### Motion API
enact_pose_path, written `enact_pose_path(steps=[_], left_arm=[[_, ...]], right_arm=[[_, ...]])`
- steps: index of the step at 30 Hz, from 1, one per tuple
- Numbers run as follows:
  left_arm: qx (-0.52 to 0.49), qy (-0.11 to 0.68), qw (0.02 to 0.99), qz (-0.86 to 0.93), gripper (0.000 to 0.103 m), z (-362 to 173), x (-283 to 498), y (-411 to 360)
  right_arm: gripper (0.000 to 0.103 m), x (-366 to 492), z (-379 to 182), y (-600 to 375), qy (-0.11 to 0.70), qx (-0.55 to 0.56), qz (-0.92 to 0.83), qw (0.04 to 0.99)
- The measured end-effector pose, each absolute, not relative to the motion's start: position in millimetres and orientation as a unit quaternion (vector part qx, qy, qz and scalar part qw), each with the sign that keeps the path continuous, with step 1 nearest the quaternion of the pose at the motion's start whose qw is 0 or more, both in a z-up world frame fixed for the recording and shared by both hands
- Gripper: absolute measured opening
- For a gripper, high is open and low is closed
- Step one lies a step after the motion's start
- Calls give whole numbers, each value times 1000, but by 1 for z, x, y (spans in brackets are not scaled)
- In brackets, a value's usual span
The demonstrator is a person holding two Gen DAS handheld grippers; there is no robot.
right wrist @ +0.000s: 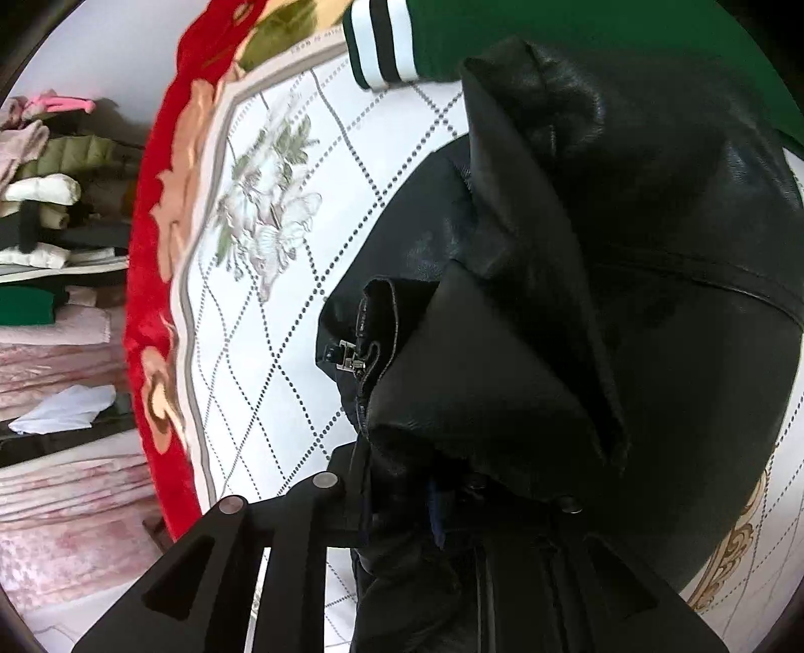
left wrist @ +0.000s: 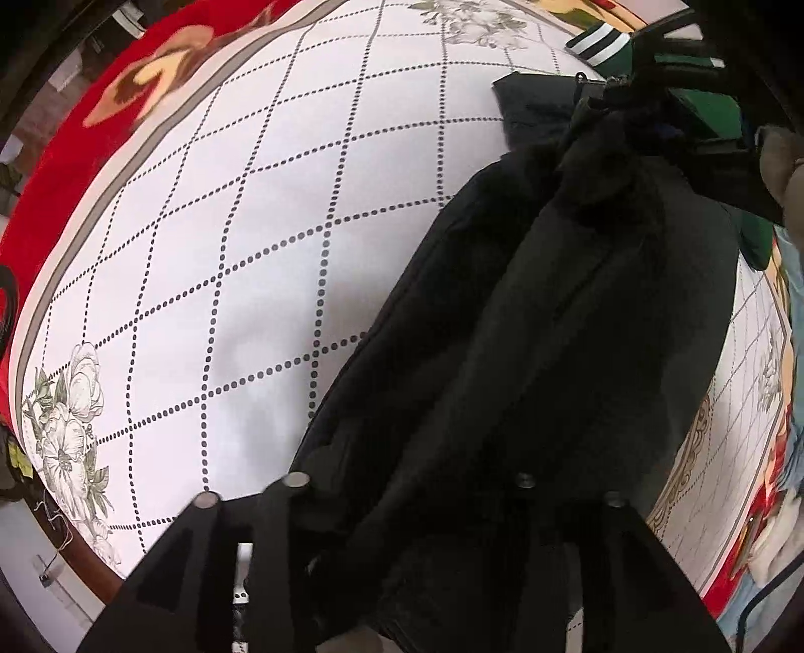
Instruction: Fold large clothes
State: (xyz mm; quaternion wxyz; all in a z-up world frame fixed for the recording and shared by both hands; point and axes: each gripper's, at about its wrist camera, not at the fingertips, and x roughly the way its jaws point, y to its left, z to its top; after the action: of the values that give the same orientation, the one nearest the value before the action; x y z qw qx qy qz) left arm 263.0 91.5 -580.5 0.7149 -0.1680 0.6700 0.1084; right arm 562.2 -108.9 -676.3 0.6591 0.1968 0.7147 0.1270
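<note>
A large black leather jacket (left wrist: 553, 311) hangs bunched between both grippers above a white sheet with a dotted diamond pattern (left wrist: 251, 226). My left gripper (left wrist: 407, 507) is shut on one edge of the jacket. My right gripper (right wrist: 447, 507) is shut on the other end, near the collar and a metal zipper pull (right wrist: 349, 357); the jacket (right wrist: 628, 276) fills most of that view. The right gripper also shows at the top right of the left wrist view (left wrist: 668, 65), clamped on the jacket.
A green jacket with a striped cuff (right wrist: 387, 42) lies at the far end of the sheet, also in the left view (left wrist: 600, 45). A red flowered blanket (left wrist: 60, 166) borders the sheet. Shelves of folded clothes (right wrist: 55, 211) stand to the left.
</note>
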Motion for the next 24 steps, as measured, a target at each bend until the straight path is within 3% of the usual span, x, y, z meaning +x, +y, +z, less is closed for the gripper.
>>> enact_pose_path(steps=[1,4,6,8,9,13,17,22,24], left_arm=[[-173,669,714,108,50,-580,263,92],[-182,665,714,121,86,-567,259,101],[-192,655,718,136,87,-555,254,107],[-200,646,720,154,88,-545,250,113],[-198,643,722,161,88,-545,249,115],[-154,656,716,185,88,-564,256,117],[-136,674,701,192,91,-600,265,115],[-119,672,707,188,95,-608,272,107],[-112,673,707,188,95,-608,273,104]], right_arm=[[26,564,-676,-109,718,195,130,655],[43,568,-660,-110,725,186,162,643],[48,567,-647,-113,717,194,190,641],[71,562,-630,-129,706,191,201,652],[73,560,-623,-141,698,190,199,661],[73,558,-616,-209,672,177,132,707],[74,566,-664,-274,677,197,59,707],[78,578,-721,-288,666,294,99,678],[60,580,-717,-284,651,298,113,689]])
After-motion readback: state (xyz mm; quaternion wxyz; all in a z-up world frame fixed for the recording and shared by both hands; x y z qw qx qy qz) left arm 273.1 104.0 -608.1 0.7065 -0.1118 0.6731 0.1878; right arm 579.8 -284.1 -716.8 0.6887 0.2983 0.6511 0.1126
